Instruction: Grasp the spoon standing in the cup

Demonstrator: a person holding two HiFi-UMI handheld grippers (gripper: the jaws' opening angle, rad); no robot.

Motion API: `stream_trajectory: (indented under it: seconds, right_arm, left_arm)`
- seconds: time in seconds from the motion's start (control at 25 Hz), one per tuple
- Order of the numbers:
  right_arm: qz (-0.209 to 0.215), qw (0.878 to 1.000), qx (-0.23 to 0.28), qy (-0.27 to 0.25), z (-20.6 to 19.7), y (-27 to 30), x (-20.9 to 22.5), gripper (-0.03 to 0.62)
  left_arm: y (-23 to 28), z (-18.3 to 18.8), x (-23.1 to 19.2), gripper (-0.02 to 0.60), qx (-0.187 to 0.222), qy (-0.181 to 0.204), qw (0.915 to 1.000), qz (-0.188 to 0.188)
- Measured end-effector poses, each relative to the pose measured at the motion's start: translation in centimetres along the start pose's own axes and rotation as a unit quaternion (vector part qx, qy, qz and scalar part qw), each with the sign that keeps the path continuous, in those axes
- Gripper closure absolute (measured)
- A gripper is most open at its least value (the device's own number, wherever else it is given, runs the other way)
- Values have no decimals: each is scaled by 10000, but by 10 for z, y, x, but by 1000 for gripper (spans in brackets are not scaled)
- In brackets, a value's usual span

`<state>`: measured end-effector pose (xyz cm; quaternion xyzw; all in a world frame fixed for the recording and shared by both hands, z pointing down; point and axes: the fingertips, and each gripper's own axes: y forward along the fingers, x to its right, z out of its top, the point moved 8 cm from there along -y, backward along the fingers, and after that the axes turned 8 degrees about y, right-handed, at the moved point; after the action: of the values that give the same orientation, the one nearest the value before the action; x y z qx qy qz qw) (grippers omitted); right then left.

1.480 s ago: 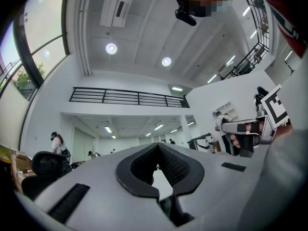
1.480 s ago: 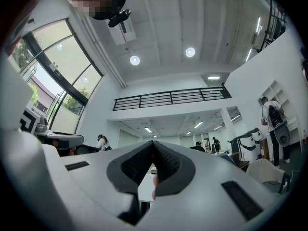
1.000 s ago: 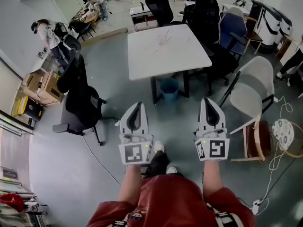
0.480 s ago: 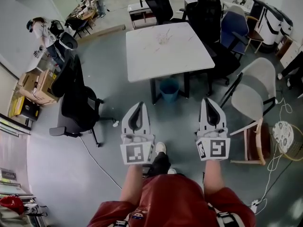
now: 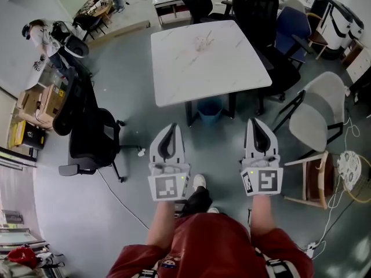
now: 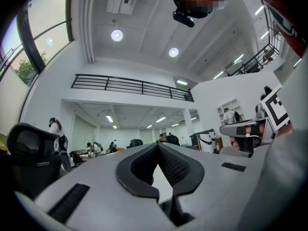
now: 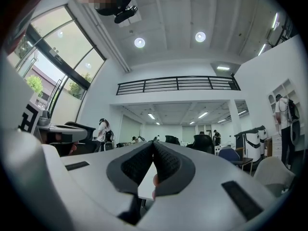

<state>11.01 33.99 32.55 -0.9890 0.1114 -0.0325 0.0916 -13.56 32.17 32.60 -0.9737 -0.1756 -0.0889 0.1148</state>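
Note:
A small pale cup (image 5: 201, 41) stands near the far middle of the white marble table (image 5: 185, 74); it is too small to make out a spoon in it. My left gripper (image 5: 169, 130) and right gripper (image 5: 257, 124) are held side by side over the grey floor, well short of the table's near edge and pointing towards it. Both are shut with nothing between the fingers. In the left gripper view the left gripper (image 6: 158, 147) shows its tips touching. In the right gripper view the right gripper (image 7: 153, 143) does the same.
A blue bin (image 5: 210, 109) stands under the table. A black office chair (image 5: 93, 138) is at the left and a white chair (image 5: 313, 117) at the right. Black chairs (image 5: 264, 13) and a blue one (image 5: 293, 28) crowd the table's far right side. Cardboard boxes (image 5: 40, 106) line the left wall.
The table has come nearer and looks larger in the head view. Both grippers stay shut and side by side in the same place in the picture.

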Motion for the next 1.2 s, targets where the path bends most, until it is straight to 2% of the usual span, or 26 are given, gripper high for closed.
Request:
stream_trajectory:
  seconds: [0.6,1.2]
  right_arm:
    - [177,9988,-436,-115,-40,125,-17,580]
    - [81,9988,-424,-249,-44,202,-22,580]
  left_arm:
    - [89,-52,-66,572,-224,-330,9992,-18]
    - [160,-75,-113,572,-180,-506,9985,-117]
